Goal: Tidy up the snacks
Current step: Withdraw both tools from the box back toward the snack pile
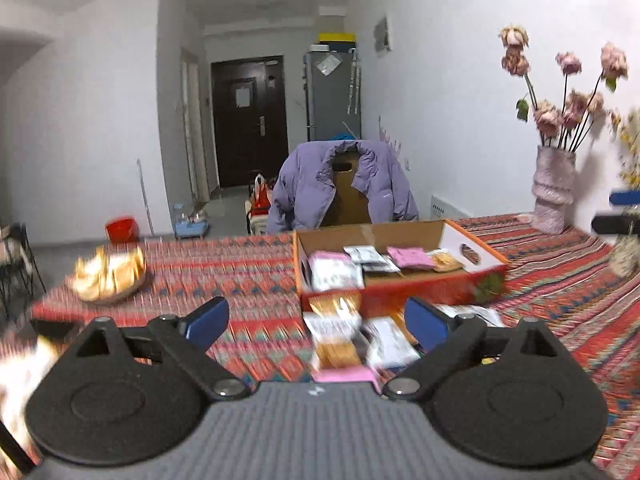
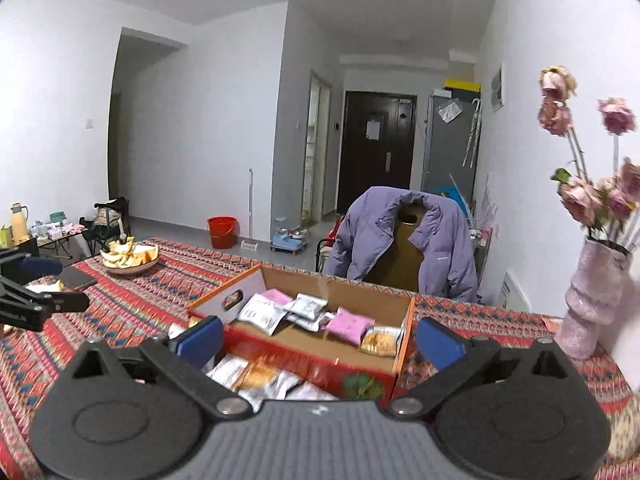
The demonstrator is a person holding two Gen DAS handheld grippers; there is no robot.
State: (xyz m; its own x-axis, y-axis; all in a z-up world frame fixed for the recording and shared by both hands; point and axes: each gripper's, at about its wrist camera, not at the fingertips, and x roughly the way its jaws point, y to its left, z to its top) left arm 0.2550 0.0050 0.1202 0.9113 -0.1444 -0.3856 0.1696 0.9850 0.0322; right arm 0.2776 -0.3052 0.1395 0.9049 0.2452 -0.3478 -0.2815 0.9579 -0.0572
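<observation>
**Both grippers spread wide over a table of snack packets**

While the orange cardboard box (image 2: 400, 344) sits open on the patterned tablecloth (image 1: 240, 272), both grippers hang above the near side of the table with nothing between their blue pads. The left gripper (image 1: 316, 320) has its jaws spread wide, and the right gripper (image 2: 320, 340) is spread just as wide.

Inside the box lie several snack packets: a pink packet (image 2: 349, 326), silver-white packets (image 2: 262, 314) and a golden biscuit packet (image 2: 380, 340) against the right wall. More loose packets (image 1: 340, 336) lie on the cloth just in front of the box, blurred in the left wrist view.

Toward the far left of the table stands a shallow bowl of yellowish peels (image 2: 130, 258). A pale pink vase of dried roses (image 2: 592, 300) stands at the right edge. Behind the table, a purple puffer jacket (image 1: 340, 184) hangs over a chair back.
</observation>
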